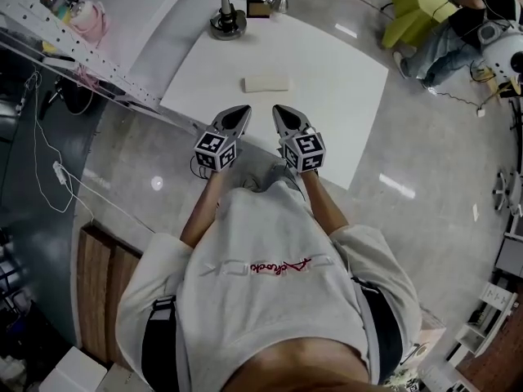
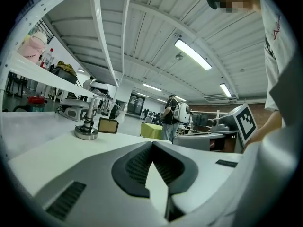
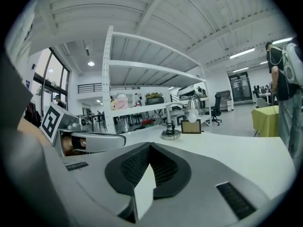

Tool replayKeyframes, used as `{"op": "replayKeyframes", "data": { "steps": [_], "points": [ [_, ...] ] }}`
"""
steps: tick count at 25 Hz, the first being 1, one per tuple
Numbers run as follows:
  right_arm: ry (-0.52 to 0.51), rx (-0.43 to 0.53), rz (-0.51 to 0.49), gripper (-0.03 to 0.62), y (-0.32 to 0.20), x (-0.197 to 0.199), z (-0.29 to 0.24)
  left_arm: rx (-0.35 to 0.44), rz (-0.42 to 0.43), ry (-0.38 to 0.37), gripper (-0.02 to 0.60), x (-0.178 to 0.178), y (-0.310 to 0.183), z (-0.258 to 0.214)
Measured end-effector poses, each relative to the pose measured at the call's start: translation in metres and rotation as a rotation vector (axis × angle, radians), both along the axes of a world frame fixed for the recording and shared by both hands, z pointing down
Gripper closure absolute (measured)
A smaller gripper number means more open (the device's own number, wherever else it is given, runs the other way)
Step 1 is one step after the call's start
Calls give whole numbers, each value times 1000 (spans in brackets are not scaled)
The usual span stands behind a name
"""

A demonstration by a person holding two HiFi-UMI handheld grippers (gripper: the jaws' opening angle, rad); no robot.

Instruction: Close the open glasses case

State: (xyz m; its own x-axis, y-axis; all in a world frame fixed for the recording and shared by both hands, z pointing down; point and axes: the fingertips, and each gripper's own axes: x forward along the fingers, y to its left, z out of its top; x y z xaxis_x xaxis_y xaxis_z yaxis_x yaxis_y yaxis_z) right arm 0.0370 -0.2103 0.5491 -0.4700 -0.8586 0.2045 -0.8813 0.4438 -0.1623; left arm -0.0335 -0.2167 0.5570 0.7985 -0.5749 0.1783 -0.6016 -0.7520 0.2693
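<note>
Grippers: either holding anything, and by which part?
Nothing is held. The left gripper and right gripper both have jaws together with nothing between them; the glasses case lies on the table, apart from both.

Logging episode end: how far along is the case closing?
Done, apparently: the glasses case lies flat on the table, seemingly closed. In hand: nothing; left gripper and right gripper are shut, empty, short of it. Remaining: nothing obvious.
</note>
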Motion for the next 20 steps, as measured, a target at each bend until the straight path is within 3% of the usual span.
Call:
{"op": "replayKeyframes", "data": {
  "steps": [20],
  "points": [
    [26,28,-32,572,95,11,-10,27,-42,-13,557,13,100,-14]
  ]
}}
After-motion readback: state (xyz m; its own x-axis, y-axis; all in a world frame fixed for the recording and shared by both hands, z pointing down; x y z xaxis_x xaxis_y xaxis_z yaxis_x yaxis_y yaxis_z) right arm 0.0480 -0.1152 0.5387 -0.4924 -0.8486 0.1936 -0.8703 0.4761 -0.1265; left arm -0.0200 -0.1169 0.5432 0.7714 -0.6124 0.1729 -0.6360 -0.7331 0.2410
